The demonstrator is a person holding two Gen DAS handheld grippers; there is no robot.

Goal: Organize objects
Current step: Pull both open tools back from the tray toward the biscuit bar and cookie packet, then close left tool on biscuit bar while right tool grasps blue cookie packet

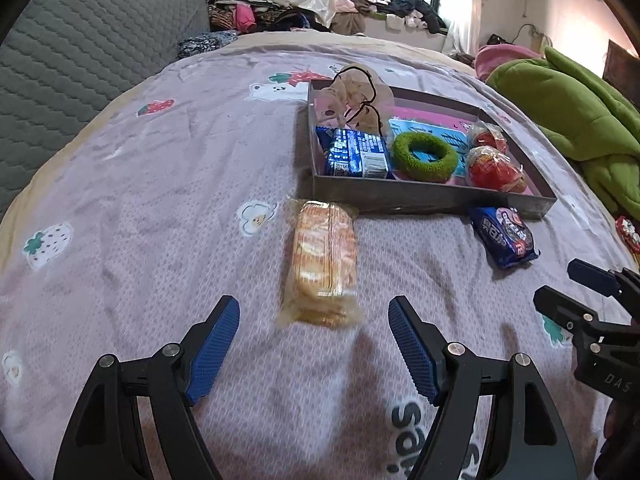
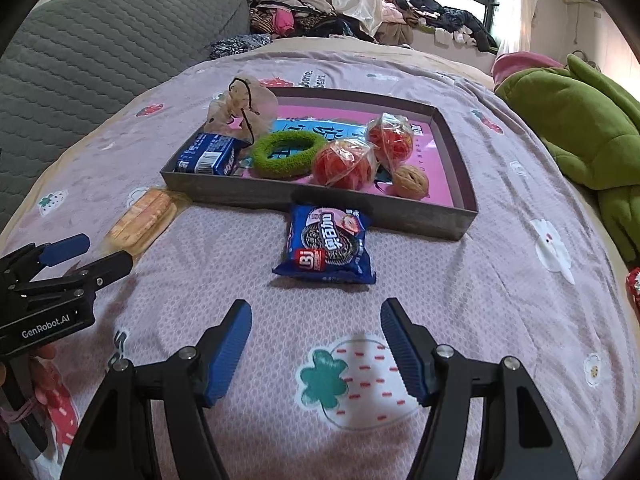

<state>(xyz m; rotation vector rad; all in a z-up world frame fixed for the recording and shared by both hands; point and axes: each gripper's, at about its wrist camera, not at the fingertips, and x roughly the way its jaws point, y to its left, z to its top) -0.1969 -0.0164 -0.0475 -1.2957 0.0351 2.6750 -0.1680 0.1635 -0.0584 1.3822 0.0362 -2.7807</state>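
A shallow grey box (image 1: 432, 197) (image 2: 296, 196) with a pink floor lies on the bed. Inside it are a blue cookie pack (image 1: 356, 154) (image 2: 210, 156), a green ring (image 1: 424, 156) (image 2: 286, 154), two red wrapped balls (image 1: 494, 170) (image 2: 342, 164), a walnut (image 2: 411, 182) and a sheer pouch (image 1: 356, 94) (image 2: 244, 100). In front of the box lie an orange wafer pack (image 1: 322, 266) (image 2: 142, 220) and a blue Oreo pack (image 1: 506, 236) (image 2: 328, 246). My left gripper (image 1: 314, 318) is open just short of the wafer pack. My right gripper (image 2: 316, 320) is open just short of the Oreo pack.
The bedspread (image 1: 160, 200) is mauve with strawberry prints. A grey quilted headboard (image 1: 80, 40) stands at the left, a green blanket (image 1: 580, 112) at the right, piled clothes (image 1: 280, 4) at the back. A red wrapper (image 1: 628, 232) lies at the right edge.
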